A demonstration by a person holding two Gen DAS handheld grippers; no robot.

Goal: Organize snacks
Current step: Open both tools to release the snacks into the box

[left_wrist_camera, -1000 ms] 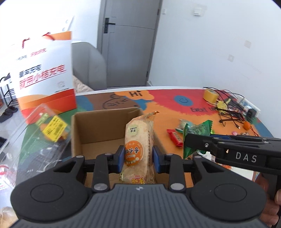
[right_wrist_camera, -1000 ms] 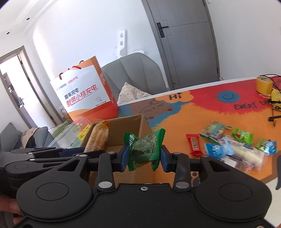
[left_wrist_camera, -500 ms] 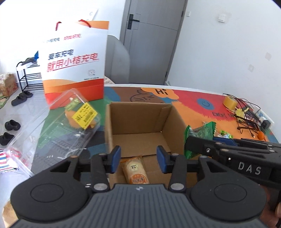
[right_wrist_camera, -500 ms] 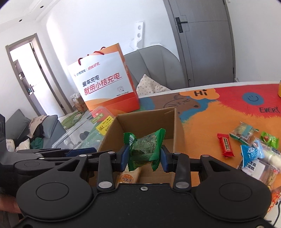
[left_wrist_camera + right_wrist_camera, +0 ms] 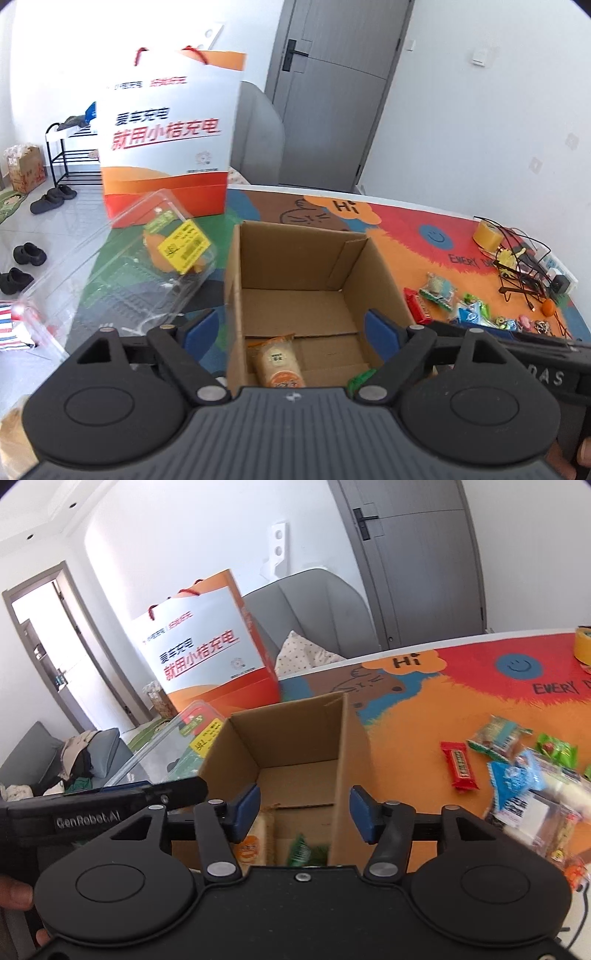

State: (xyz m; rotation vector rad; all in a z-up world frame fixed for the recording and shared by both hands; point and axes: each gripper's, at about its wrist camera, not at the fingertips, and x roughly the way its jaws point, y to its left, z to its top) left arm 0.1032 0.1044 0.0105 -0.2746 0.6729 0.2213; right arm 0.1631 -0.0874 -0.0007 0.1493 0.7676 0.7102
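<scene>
An open cardboard box (image 5: 354,273) stands on the colourful table mat; it also shows in the right wrist view (image 5: 345,738). An orange rice-cracker packet (image 5: 277,365) lies on the box floor, also seen in the right wrist view (image 5: 251,845). A green snack packet (image 5: 304,853) lies in the box beside it; a green corner of it (image 5: 360,378) shows in the left wrist view. My left gripper (image 5: 291,332) is open and empty above the box's near side. My right gripper (image 5: 303,812) is open and empty over the box.
Loose snacks lie right of the box: a red bar (image 5: 458,766), a blue packet (image 5: 513,779), green packets (image 5: 557,749). A clear plastic clamshell (image 5: 122,266) and an orange-white paper bag (image 5: 166,147) sit left. A tape roll (image 5: 487,232) and cables (image 5: 524,266) are far right.
The left gripper dropped the cracker packet into the box and opened wider. The right gripper opened and the green packet fell into the box.
</scene>
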